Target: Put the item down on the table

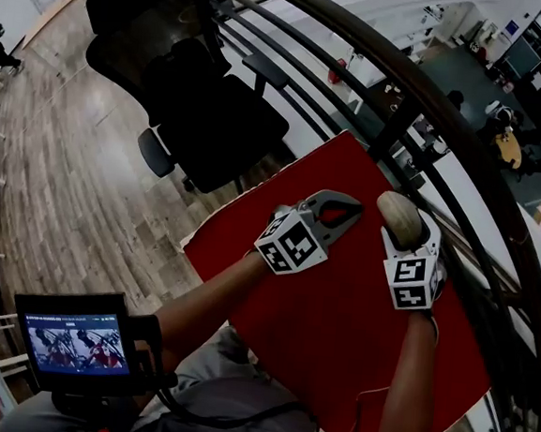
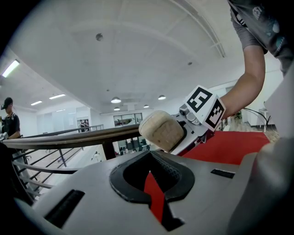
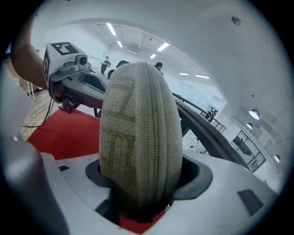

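A beige zippered pouch (image 1: 399, 217) stands upright between the jaws of my right gripper (image 1: 406, 239), held above the far part of the red table (image 1: 335, 338). In the right gripper view the pouch (image 3: 140, 137) fills the middle, zip facing the camera, with my right gripper (image 3: 140, 204) shut on its lower end. My left gripper (image 1: 339, 213) hovers just left of it, shut and empty. In the left gripper view its jaws meet around a small loop at my left gripper (image 2: 154, 183), and the pouch (image 2: 161, 131) sits just beyond them.
A dark curved railing (image 1: 431, 102) runs along the table's far edge, with a drop to a lower floor behind it. A black office chair (image 1: 197, 91) stands on the wooden floor to the left. A small monitor (image 1: 76, 342) hangs at the lower left.
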Demonstrator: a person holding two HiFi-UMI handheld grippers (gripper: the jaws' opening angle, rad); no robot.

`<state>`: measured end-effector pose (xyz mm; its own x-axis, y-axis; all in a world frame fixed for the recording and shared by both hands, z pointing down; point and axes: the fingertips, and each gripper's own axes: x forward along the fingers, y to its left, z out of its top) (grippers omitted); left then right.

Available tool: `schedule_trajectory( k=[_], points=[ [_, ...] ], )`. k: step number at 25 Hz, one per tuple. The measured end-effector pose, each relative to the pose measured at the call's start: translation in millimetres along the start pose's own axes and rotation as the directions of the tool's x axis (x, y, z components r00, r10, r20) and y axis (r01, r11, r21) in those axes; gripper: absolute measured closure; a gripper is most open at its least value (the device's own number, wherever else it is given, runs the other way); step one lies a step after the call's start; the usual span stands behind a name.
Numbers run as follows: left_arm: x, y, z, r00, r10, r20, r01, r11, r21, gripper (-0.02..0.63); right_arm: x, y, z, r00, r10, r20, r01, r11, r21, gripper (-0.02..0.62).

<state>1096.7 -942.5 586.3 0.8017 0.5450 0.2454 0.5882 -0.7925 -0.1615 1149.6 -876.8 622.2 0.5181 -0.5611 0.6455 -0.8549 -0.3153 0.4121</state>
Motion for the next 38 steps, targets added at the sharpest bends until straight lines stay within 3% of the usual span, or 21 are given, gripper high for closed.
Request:
schedule_trajectory(
  k=[25,38],
  points=[
    [-11,-20,-27,0.998,-0.011,-0.056,0.008,0.998,-0.059,0.611,12,42,-57,0.987,0.100,-0.125,-0.091,0.993,0.070,0.304],
    [-16,-25,-37,0.997,-0.015,-0.075,0.010,0.997,-0.073,0.611,24,70,-93,0.958,0.177,-0.227,-0.155,0.982,0.108,0.304]
  ],
)
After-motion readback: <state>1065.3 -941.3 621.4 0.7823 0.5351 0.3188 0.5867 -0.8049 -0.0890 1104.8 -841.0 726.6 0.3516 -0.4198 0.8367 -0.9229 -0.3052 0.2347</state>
